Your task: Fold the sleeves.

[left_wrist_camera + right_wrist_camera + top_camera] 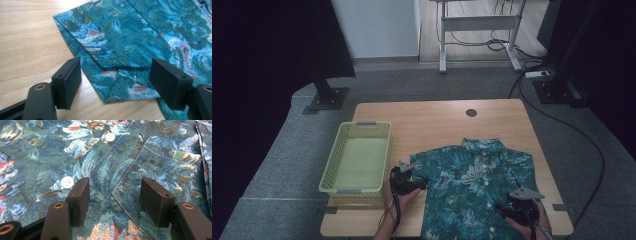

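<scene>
Right gripper (pixel 113 195) released, jaws apart over shirt (pixel 105 152); left gripper (pixel 115 80) released, straddling sleeve corner.

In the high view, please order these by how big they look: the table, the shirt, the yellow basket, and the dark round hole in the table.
1. table
2. shirt
3. yellow basket, clearly smaller than the shirt
4. dark round hole, by far the smallest
</scene>
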The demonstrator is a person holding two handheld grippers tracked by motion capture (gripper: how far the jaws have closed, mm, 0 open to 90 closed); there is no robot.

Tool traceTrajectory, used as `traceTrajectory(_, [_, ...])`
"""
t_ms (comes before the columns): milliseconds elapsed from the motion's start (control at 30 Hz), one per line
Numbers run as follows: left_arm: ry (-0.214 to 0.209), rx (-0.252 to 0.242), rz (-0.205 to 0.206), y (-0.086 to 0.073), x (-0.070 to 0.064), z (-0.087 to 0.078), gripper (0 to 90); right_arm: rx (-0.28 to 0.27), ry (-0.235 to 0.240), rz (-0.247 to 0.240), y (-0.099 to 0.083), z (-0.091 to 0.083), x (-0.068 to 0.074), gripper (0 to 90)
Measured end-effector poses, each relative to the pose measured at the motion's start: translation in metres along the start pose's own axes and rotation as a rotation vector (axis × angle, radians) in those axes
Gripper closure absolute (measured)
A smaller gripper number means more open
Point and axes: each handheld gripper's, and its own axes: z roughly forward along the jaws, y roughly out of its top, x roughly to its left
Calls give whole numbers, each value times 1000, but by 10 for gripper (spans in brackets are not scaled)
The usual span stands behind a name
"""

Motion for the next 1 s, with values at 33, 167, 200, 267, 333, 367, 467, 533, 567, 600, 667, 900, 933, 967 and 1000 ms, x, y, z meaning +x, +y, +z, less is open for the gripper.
traceTrajectory(33, [1,-3,-1,0,0,1,253,-1,0,0,0,0,0,409])
traceTrajectory(167, [2,-2,-4,2,1,2,254,-2,0,1,0,0,0,409])
traceTrajectory(200, [1,-2,-6,2,1,3,254,-3,-1,0,0,0,0,409])
traceTrajectory(267, [2,-2,-6,3,2,3,253,-3,-1,0,0,0,0,409])
traceTrajectory(333, [2,-4,-9,4,3,4,253,-3,-1,0,0,0,0,409])
traceTrajectory(367, [1,-7,-12,4,3,5,254,-3,-1,0,0,0,0,409])
traceTrajectory(467, [-5,-17,-21,5,5,7,259,-3,-1,0,0,0,0,408])
traceTrajectory(533, [-9,-26,-27,6,7,8,268,-3,-1,0,0,0,0,409])
traceTrajectory(567, [-13,-31,-31,6,8,8,269,-3,-1,1,0,0,0,409])
traceTrajectory(600, [-18,-34,-35,6,8,9,269,-3,-2,1,0,0,0,408])
traceTrajectory(667, [-29,-41,-50,7,10,10,270,-3,-3,2,0,0,0,409])
traceTrajectory(900, [-10,-53,-57,11,12,14,360,-4,-6,4,0,0,1,408])
traceTrajectory(933, [-9,-54,-54,11,12,15,372,-5,-6,3,0,0,1,408])
traceTrajectory(967, [-5,-56,-49,11,12,15,382,-5,-6,4,0,0,1,408])
traceTrajectory(1000, [0,-58,-40,11,11,15,394,-5,-7,4,0,0,1,408])
